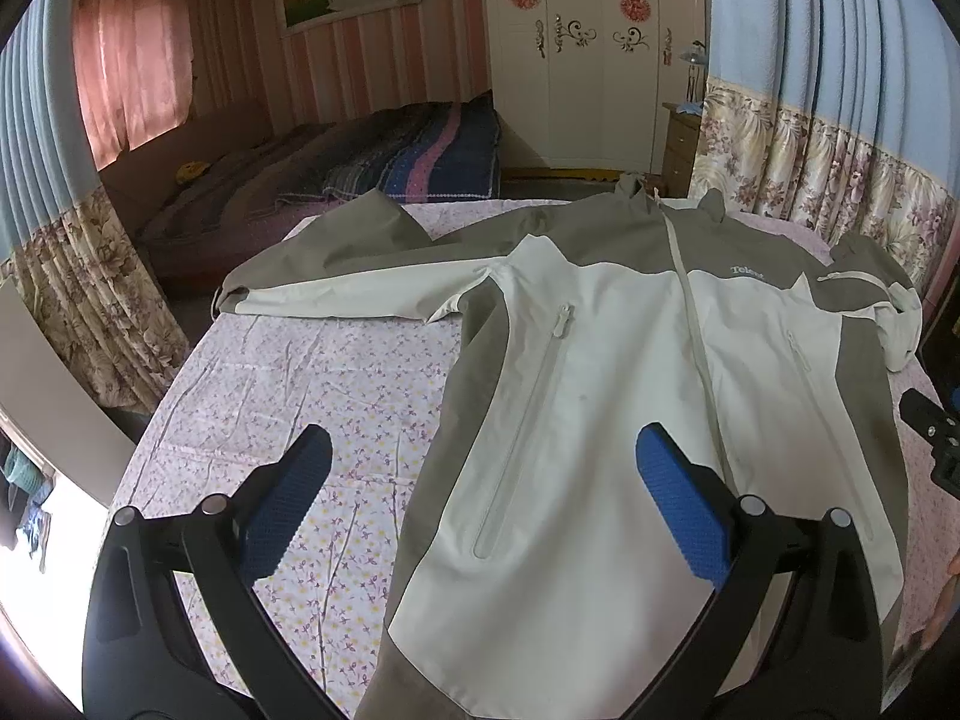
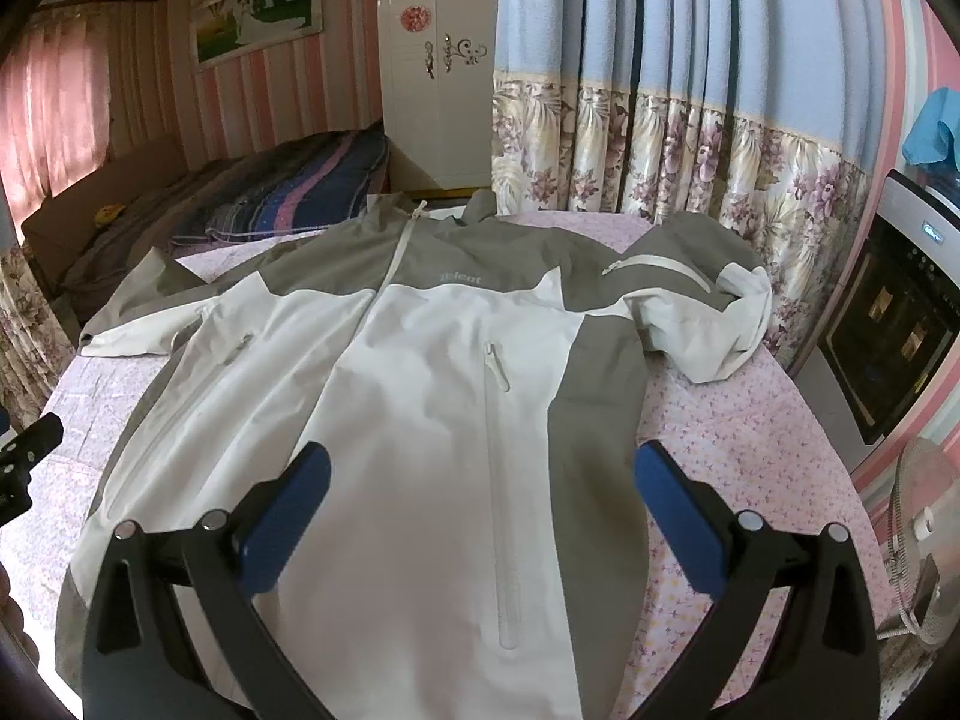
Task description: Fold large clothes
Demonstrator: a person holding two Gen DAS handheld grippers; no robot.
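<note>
- Jacket, white and grey-brown, in a thin shell fabric [image 1: 600, 420] [image 2: 420, 390], lies front up and zipped on the table covered with a pink floral cloth [image 1: 288, 396] [image 2: 738, 450], collar at the far end and hem at the near end.
- Left tool [image 1: 483, 468] hangs above the jacket's near left edge with its blue-padded fingers [image 1: 678, 510] spread wide, released, grasping nothing; one pad sits over the floral cloth, the other over the white front panel.
- Right tool [image 2: 483, 480] hangs over the jacket's lower right front, likewise spread wide and holding nothing; its blue-padded fingers [image 2: 288, 510] frame the long white pocket zip [image 2: 501, 480].
- One sleeve [image 1: 336, 276] stretches straight out across the cloth to the table's left edge.
- The other sleeve [image 2: 696, 312] is bent and bunched in a heap near the table's far right edge.
- Beyond the table stand a bed with a dark striped quilt [image 1: 408, 156] [image 2: 288, 192], a white wardrobe with red flower stickers [image 1: 588, 60] [image 2: 438, 72], and blue curtains with floral lower bands [image 1: 828, 120] [image 2: 660, 120].
- A standing fan [image 2: 918, 540] is low at the right of the right wrist view.
</note>
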